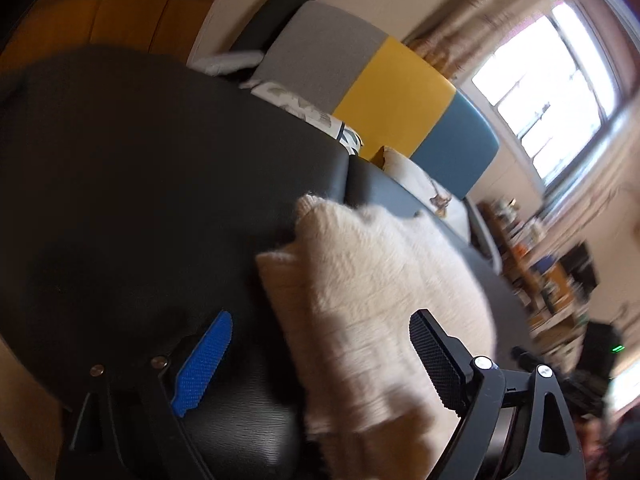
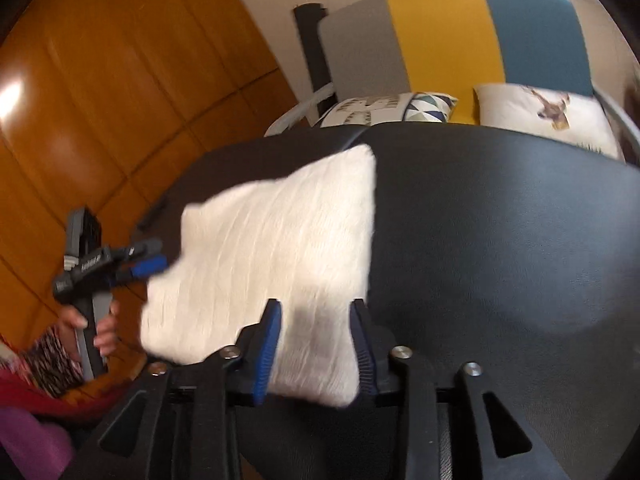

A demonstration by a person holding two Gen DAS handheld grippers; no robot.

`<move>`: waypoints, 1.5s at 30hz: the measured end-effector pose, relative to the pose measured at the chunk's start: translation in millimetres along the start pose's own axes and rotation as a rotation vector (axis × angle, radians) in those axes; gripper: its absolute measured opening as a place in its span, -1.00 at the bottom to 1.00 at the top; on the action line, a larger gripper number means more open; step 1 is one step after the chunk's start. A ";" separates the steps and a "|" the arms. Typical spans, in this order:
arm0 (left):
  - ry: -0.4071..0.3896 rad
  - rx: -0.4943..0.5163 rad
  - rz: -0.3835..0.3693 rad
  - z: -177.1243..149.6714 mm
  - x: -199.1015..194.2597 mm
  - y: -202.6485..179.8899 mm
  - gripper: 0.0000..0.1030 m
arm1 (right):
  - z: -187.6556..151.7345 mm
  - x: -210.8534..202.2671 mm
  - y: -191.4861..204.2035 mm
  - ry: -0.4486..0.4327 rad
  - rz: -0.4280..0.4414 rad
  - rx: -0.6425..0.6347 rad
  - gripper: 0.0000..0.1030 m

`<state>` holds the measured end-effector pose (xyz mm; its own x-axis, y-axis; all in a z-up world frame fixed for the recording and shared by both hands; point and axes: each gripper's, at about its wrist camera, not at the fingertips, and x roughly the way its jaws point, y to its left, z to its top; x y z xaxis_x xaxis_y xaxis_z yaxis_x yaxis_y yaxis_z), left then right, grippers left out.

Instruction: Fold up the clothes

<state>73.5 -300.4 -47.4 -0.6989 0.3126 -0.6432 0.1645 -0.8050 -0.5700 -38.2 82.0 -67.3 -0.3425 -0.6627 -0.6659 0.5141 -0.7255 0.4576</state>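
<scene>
**White knit folded on black table, right gripper around its near edge**

Left wrist view: the left gripper [image 1: 320, 364] sits at the bottom of the frame w/ jaws spread wide, released, nothing pinched. Blue pad finger [image 1: 202, 364] lower left, black pad finger lower right. The white knit sweater [image 1: 372, 292] lies folded in a thick bundle, centre to lower right, partly passing between the two fingers; can't tell if either pad touches it. Under it is the black table [image 1: 140, 184], filling the left and middle. Behind the table, upper centre: a sofa back [image 1: 392, 92] in grey, yellow and blue panels, w/ patterned cushions [image 1: 308, 112] at its foot. Wood wall panels [image 1: 132, 4] upper left. Bright window [image 1: 548, 92] upper right, cluttered shelves below it, all blurred.

Right wrist view: the right gripper [image 2: 316, 344] at bottom centre, jaws partly closed around the near edge of the sweater [image 2: 276, 252]; cloth fills the gap, but pics don't settle whether it's clamped or just straddled. Sweater lies as a tilted rectangle, centre-left, its left part hanging past the table [image 2: 500, 240] edge. At left, a hand [image 2: 102, 328] holds the other gripper's handle, its tips [image 2: 150, 262] just beside the sweater's left edge, apart from the cloth as far as visible. Two cushions [image 2: 544, 116] along the top, sofa behind.
</scene>
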 end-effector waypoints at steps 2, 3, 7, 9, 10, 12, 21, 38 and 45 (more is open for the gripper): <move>0.048 -0.028 -0.028 2.1 8.1 -2.7 0.79 | 12.4 2.5 -12.6 0.014 0.046 0.070 -0.08; 0.070 -0.034 -0.035 2.4 12.7 -4.9 0.79 | 18.5 3.7 -18.9 0.021 0.070 0.105 -0.01; 0.138 -0.027 -0.033 0.7 29.8 -13.4 0.79 | 30.1 20.4 -34.7 0.070 0.146 0.211 0.23; 0.162 -0.027 -0.030 -0.8 34.8 -13.6 0.79 | 31.4 28.6 -39.8 0.092 0.161 0.246 0.27; 0.173 -0.029 -0.027 -1.8 37.3 -13.4 0.79 | 32.2 33.2 -42.3 0.106 0.171 0.259 0.30; 0.182 -0.038 -0.015 -2.6 40.5 -10.7 0.79 | 35.8 44.0 -47.5 0.131 0.177 0.278 0.32; 0.191 -0.100 -0.058 -3.8 46.4 6.1 0.80 | 45.9 88.1 -69.1 0.220 0.243 0.353 0.41; 0.165 -0.053 -0.137 8.3 69.5 -0.7 0.85 | 35.9 121.3 -68.2 0.267 0.391 0.398 0.60; 0.137 0.001 -0.089 6.7 71.6 -6.4 0.59 | 30.3 116.4 -62.1 0.270 0.370 0.357 0.60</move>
<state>17.7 -276.3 -86.4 -0.6089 0.4486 -0.6542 0.1054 -0.7716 -0.6273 -133.9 44.3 -155.3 0.0466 -0.8473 -0.5291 0.2485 -0.5032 0.8276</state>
